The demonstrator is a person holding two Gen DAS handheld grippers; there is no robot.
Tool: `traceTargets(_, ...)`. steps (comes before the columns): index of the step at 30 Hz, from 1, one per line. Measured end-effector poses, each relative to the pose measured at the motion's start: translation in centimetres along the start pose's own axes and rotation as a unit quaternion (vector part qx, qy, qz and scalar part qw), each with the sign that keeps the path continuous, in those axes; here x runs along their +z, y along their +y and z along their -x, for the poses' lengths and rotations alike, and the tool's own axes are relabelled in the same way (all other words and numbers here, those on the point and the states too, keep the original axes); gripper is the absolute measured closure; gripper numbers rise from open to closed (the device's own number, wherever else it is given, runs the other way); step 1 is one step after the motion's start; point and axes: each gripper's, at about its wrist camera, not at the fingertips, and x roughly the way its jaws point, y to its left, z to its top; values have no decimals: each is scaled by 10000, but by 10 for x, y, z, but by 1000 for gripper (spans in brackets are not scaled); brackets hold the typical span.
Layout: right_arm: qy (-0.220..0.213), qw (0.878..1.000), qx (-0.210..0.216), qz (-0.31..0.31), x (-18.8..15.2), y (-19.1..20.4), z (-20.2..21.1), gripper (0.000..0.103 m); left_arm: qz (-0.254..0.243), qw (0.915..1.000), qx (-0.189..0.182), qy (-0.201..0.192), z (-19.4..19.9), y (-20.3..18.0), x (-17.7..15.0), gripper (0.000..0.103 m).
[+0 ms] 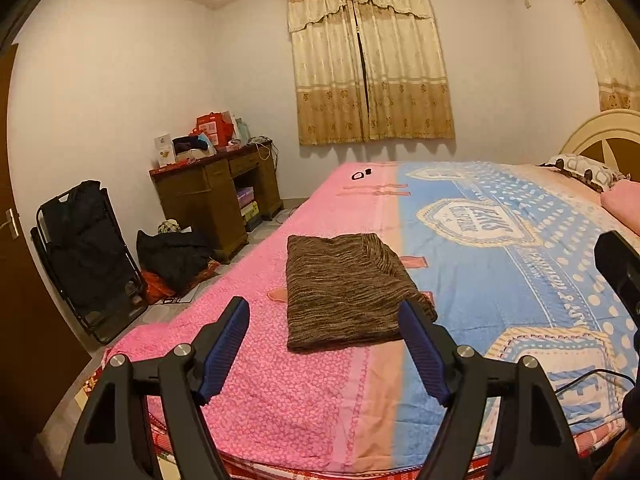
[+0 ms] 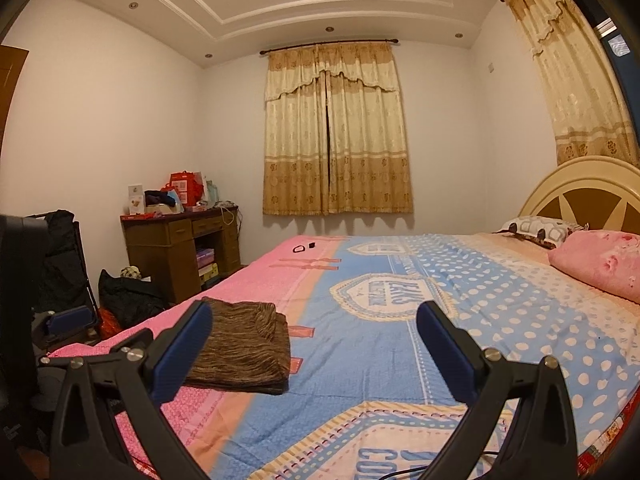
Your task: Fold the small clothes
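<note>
A brown knit garment (image 1: pixel 348 292) lies folded into a flat rectangle on the bed (image 1: pixel 280 392), on the pink strip of the cover near the foot edge, its right side just reaching the pale band where the pink meets the blue. Nothing touches it.

The left gripper (image 1: pixel 324 344) hangs above the near edge of the bed with its jaws spread wide and nothing between its blue pads (image 1: pixel 226 344); the cloth sits just beyond the fingertips, apart from them. The right gripper (image 2: pixel 314 344) is likewise wide open and empty, held over the blue part of the cover, with the cloth (image 2: pixel 244 352) off to its left, partly hidden behind its left pad (image 2: pixel 182 352).

Two small black items (image 1: pixel 361 174) rest on the pink strip near the far edge of the bed. Pillows (image 2: pixel 600 260) lie at the head, by the cream headboard (image 2: pixel 588 196). Beyond the bed stand a cluttered wooden desk (image 1: pixel 216 196), a dark bag (image 1: pixel 172 256) on the floor, and a folded black chair (image 1: pixel 88 256) against the wall. Beige curtains (image 1: pixel 368 64) are drawn over the window.
</note>
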Motion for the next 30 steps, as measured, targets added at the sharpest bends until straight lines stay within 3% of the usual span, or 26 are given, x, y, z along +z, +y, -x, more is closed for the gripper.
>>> traceTargets(10,4,10000,-11,-15,0,0,2,0,18,10000,33,89,-3,1,-1,26)
traceTargets(15,6,10000,-11,-15,0,0,3,0,231,9992,-215,225,-9,6,-1,26)
traceTargets(22,33,10000,25,-29,0,0,2,0,310,9989,-261,232,-11,12,-3,26)
traceTargets(30,180,9998,50,-73,-3,-3,-3,0,174,9996,-95,221,-12,9,-4,26)
